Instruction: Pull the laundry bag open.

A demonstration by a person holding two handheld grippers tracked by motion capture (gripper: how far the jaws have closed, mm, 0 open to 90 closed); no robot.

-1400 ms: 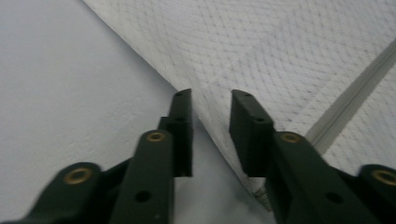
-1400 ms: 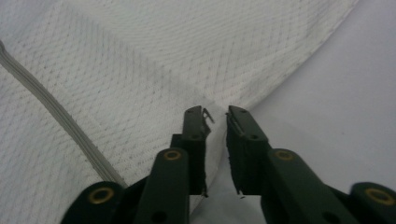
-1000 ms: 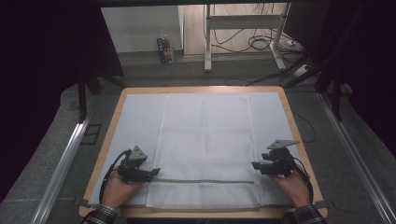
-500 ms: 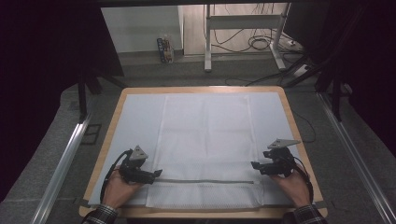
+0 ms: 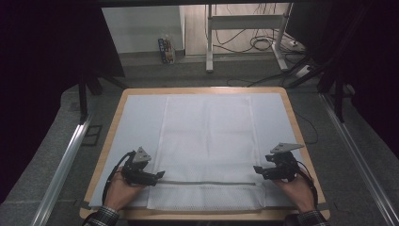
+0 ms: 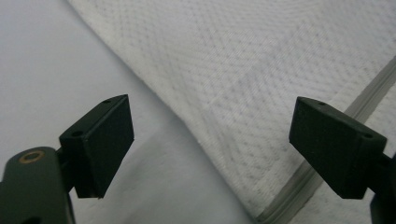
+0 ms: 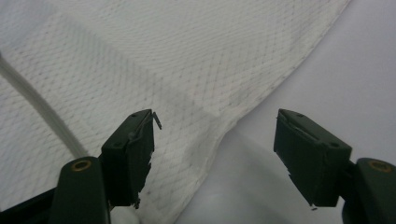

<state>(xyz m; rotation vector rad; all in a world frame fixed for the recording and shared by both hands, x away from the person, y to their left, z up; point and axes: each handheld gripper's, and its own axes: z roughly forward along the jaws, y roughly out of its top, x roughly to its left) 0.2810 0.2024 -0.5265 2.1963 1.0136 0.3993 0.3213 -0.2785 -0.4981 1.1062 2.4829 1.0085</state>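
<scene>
A white mesh cloth (image 5: 207,136) lies flat in the middle of the table, with a grey stripe (image 5: 207,183) across it near the front. My left gripper (image 5: 159,175) rests at the cloth's front left edge, pointing right. Seen from the left gripper (image 6: 210,140), the cloth (image 6: 261,70) edge and stripe (image 6: 280,201) lie between its open jaws, which have just been opening; the pads (image 6: 100,140) touch nothing. My right gripper (image 5: 257,169) sits at the front right edge. From the right gripper (image 7: 215,149), its jaws, also just opened wider, straddle the cloth (image 7: 163,60) edge near the stripe (image 7: 42,109).
A white sheet (image 5: 136,122) covers the wooden table (image 5: 207,89). Metal rails run along the floor at left (image 5: 66,160) and right (image 5: 357,155). A desk frame with cables (image 5: 244,28) and a small box (image 5: 165,49) stand beyond the table.
</scene>
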